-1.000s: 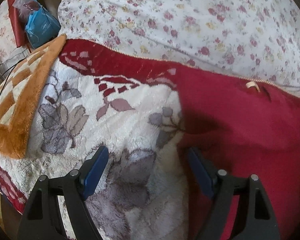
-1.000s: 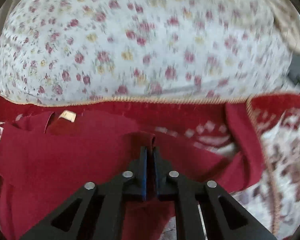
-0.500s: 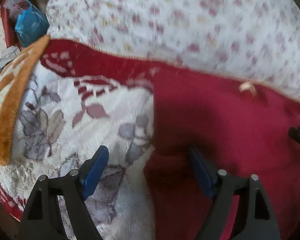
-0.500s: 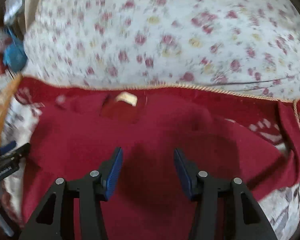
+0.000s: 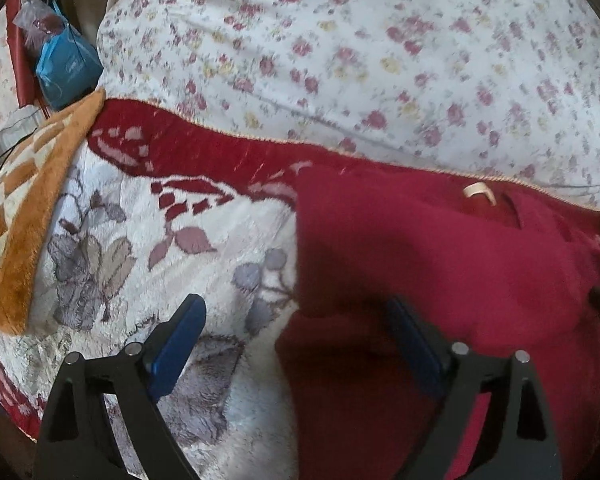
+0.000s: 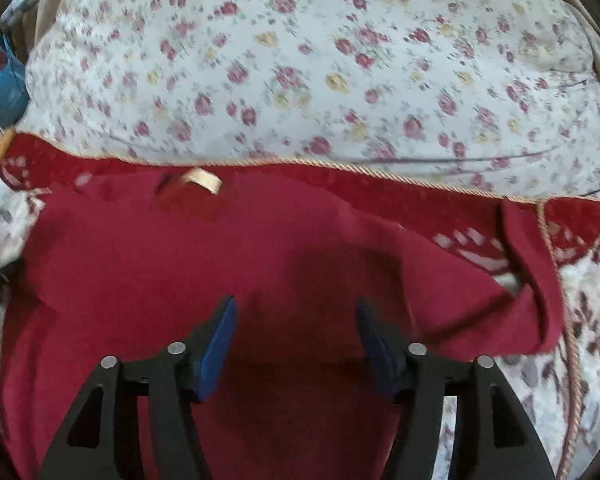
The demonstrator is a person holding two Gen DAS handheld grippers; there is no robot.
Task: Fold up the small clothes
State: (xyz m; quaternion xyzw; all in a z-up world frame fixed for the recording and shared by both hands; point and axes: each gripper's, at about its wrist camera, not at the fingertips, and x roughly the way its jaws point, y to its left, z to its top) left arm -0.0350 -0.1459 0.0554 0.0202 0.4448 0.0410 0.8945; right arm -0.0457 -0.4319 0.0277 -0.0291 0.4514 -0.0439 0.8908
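Red garment [image 6: 228, 264] is lying flat on the blanket [image 5: 148, 264] for folding; I'm holding both the left hand-held gripper [image 5: 296, 332] and the right hand-held gripper [image 6: 296, 332] released above it.

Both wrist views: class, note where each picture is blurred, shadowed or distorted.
Left wrist view: floral quilt is softly blurred, a dark shadow lies on the red garment, and fisheye corners go black. Right wrist view: the quilt is smeared too, a shadow darkens the garment ahead of the right gripper, and straight edges bow.
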